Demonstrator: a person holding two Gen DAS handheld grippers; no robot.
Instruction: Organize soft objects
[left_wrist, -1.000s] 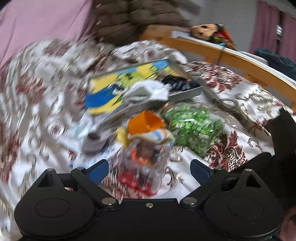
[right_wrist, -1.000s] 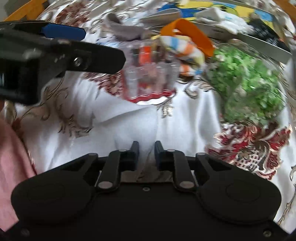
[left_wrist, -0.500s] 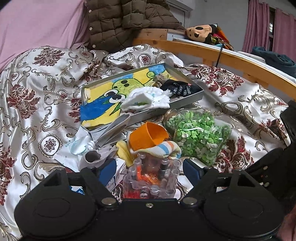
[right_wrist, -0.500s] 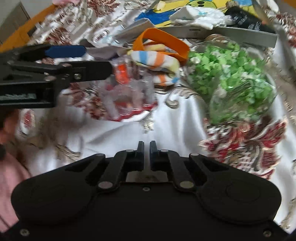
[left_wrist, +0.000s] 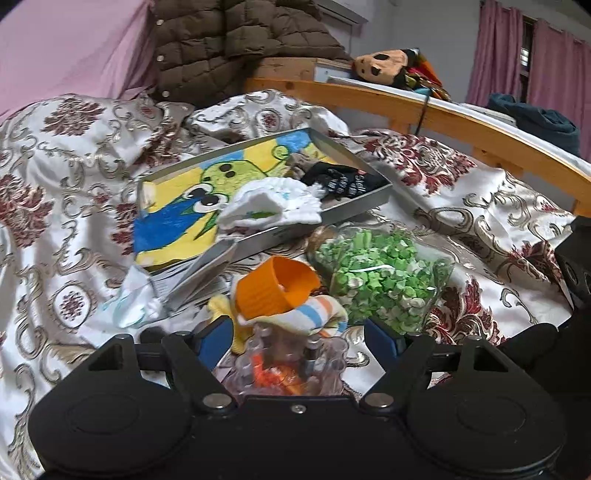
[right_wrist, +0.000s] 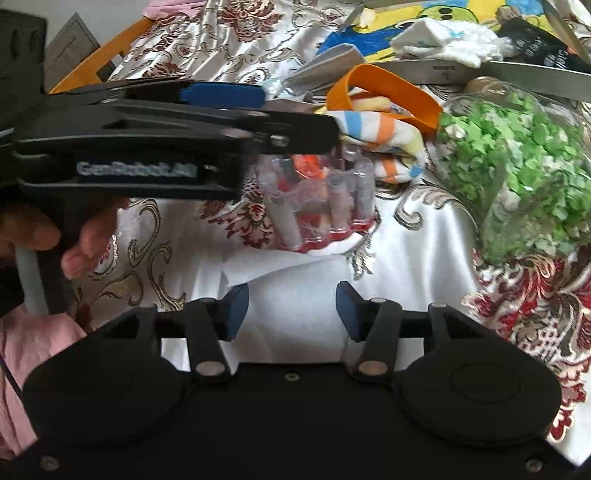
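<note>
- While my left gripper (left_wrist: 299, 341) stands wide around the clear ribbed plastic holder (left_wrist: 291, 363), pads not touching, a striped rolled sock (left_wrist: 314, 317) lies atop it.
- My right gripper (right_wrist: 291, 308) has just been opening; nothing between, over patterned satin bedspread (right_wrist: 406, 240).

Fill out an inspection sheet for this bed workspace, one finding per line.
Surface: floral bedspread, rumpled.
Job's things: striped sock on a clear container; white socks and black sock in the metal tray.
Clutter: orange cup, bag of green stars.
Claws: left claw open around the container; right claw just opened, empty.
Cables: nothing seen.
Surroundings: wooden bed frame, brown jacket, pink curtains.
</note>
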